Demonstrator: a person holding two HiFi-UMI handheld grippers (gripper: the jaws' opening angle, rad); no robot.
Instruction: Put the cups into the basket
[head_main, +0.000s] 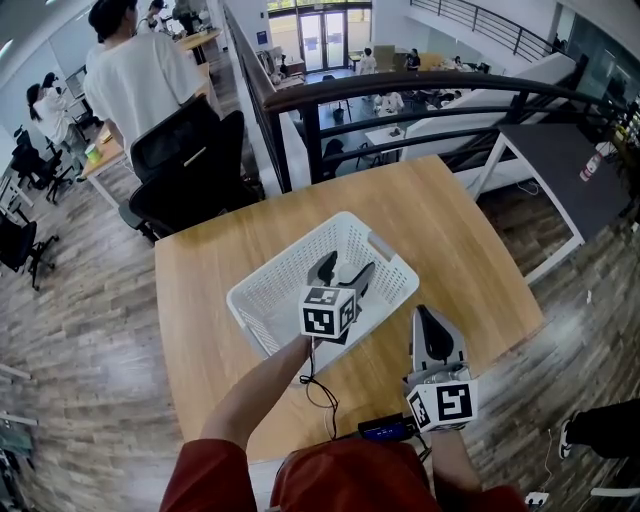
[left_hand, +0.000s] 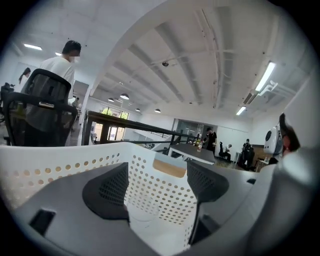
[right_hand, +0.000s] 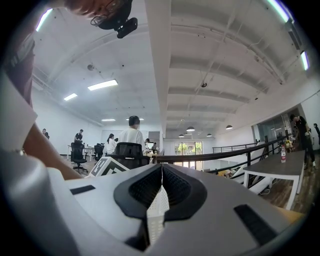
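Left gripper (head_main: 347, 268) sits inside the white basket (head_main: 268, 292), jaws apart. Right gripper (head_main: 430, 318), jaws pressed together, hangs over the worktop's (head_main: 200, 300) near right corner.

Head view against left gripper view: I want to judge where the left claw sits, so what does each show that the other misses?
Only the head view shows the white basket in whole outline on the wooden table, and the person's forearm behind the left claw. Only the left gripper view shows the ceiling lamp and the basket's holed wall from inside, seen between jaws that stand apart. Both show the basket, the left claw down inside it, and a black chair beyond the table.
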